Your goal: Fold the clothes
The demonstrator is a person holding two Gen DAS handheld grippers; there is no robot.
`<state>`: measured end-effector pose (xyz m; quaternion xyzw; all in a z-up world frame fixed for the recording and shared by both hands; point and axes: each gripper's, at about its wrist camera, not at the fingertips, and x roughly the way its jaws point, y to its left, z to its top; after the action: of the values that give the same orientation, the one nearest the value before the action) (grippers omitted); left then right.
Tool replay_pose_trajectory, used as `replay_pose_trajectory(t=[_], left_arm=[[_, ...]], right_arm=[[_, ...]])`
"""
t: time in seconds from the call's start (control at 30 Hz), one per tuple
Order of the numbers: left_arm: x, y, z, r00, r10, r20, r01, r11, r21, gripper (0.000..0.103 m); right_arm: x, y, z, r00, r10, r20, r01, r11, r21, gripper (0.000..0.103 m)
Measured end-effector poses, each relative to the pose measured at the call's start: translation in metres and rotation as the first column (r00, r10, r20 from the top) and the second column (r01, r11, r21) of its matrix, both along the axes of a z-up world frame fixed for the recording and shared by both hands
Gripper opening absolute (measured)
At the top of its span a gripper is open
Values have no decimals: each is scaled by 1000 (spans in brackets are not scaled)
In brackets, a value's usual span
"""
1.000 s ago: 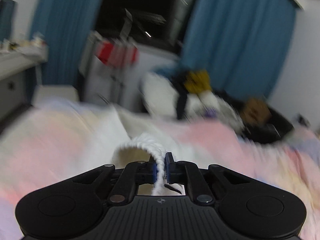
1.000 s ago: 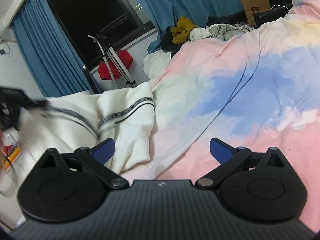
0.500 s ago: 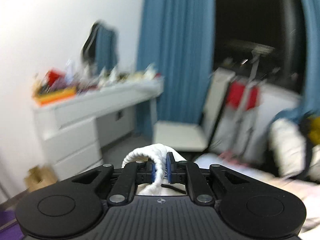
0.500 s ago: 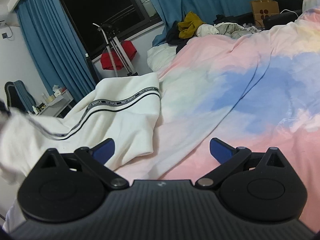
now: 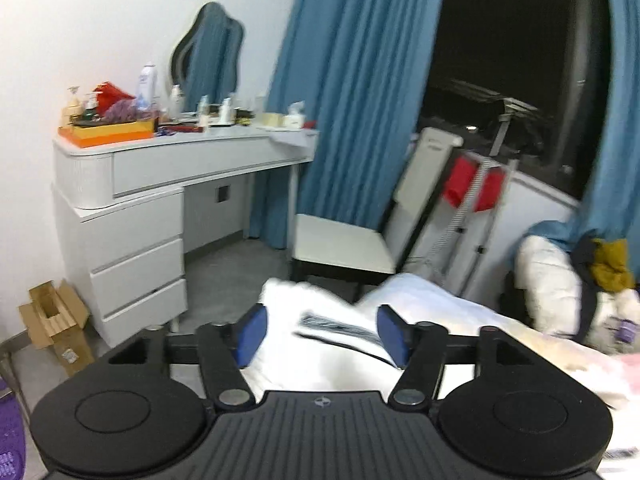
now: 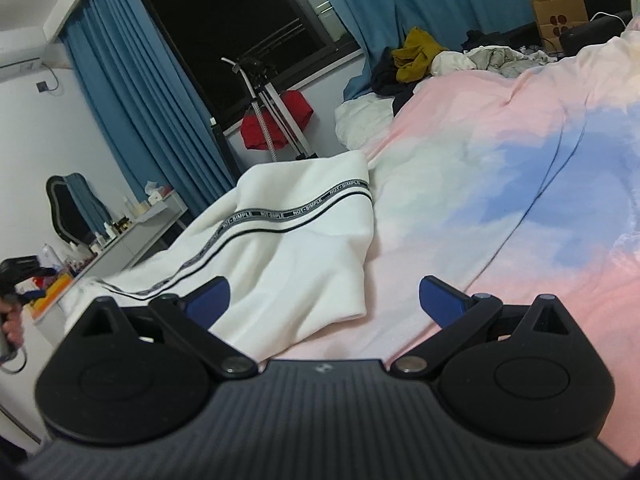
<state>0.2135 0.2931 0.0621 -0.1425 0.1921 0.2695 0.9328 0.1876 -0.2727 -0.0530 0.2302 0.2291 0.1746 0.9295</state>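
White sweatshirt (image 6: 288, 240) with a black-and-grey lettered stripe lies on the bed's left edge, on a pink-and-blue duvet (image 6: 500, 184). A second ago the left gripper (image 5: 320, 334) pinched its cuff; now its jaws are opening, cloth loose between them, the sleeve released. The right gripper (image 6: 324, 300) hovers wide apart, empty. The duvet rightward is bare; a dressing table (image 5: 132, 200) stands beyond the edge.

Home bedroom: bed w/ duvet (image 6: 500, 168), dressing table (image 5: 168, 168), mirror (image 5: 208, 48).
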Motion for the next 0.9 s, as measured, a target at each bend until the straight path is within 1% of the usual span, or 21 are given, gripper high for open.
replay_pose_trajectory(t=[0.03,0.1,0.17,0.23,0.33,0.4,0.47,0.5,0.53,0.6,0.63,0.67,0.7,0.8,0.83,0.9], left_arm=[[-13,-16,3,1000,-23,1,23,1000,19,70],[-32,-52,3,996,-89,-6,90,995,48,73],[-41,-94,-2,984,-175,-21,176,984,41,73],[-42,-141,-14,962,-271,-32,272,962,18,74],[-32,-218,-37,909,-414,-37,414,910,-5,77],[-25,-270,-54,863,-504,-38,504,864,-20,77],[-12,-320,-72,812,-581,-55,581,814,-17,79],[-5,-344,-82,785,-617,-65,617,787,-15,79],[3,-367,-94,763,-642,-81,643,766,-11,80],[23,-401,-117,735,-668,-121,672,740,-4,80],[33,-415,-128,725,-673,-145,680,733,0,80],[44,-426,-139,717,-676,-170,686,727,5,80],[56,-433,-150,717,-667,-201,683,730,16,80],[96,-444,-179,727,-619,-297,661,748,59,78],[106,-447,-189,737,-591,-327,645,760,79,74],[112,-448,-196,751,-571,-331,631,769,105,66]], right_arm=[[-2,-1,2,1000,-7,0,7,1000,-2,103],[-7,-2,9,1000,-21,-9,20,999,-37,103],[-13,-4,17,1000,-31,-6,30,997,-68,103],[-20,-7,27,999,-39,11,40,994,-98,103],[-27,-14,38,998,-60,14,62,989,-133,103],[-31,-22,45,997,-80,17,82,986,-146,103],[-33,-33,50,994,-105,19,107,983,-150,103],[-33,-39,52,993,-120,16,121,983,-140,103],[-33,-47,53,991,-136,13,137,983,-121,103],[-31,-60,53,986,-165,9,165,982,-87,103],[-29,-66,51,984,-176,6,175,982,-76,103],[-27,-72,50,983,-186,3,185,981,-65,103],[-24,-75,48,982,-191,1,190,980,-57,103],[-14,-80,37,980,-197,-17,196,980,-37,103],[-10,-82,33,980,-197,-24,197,980,-31,103],[-2,-82,25,980,-192,-43,192,981,-19,103]])
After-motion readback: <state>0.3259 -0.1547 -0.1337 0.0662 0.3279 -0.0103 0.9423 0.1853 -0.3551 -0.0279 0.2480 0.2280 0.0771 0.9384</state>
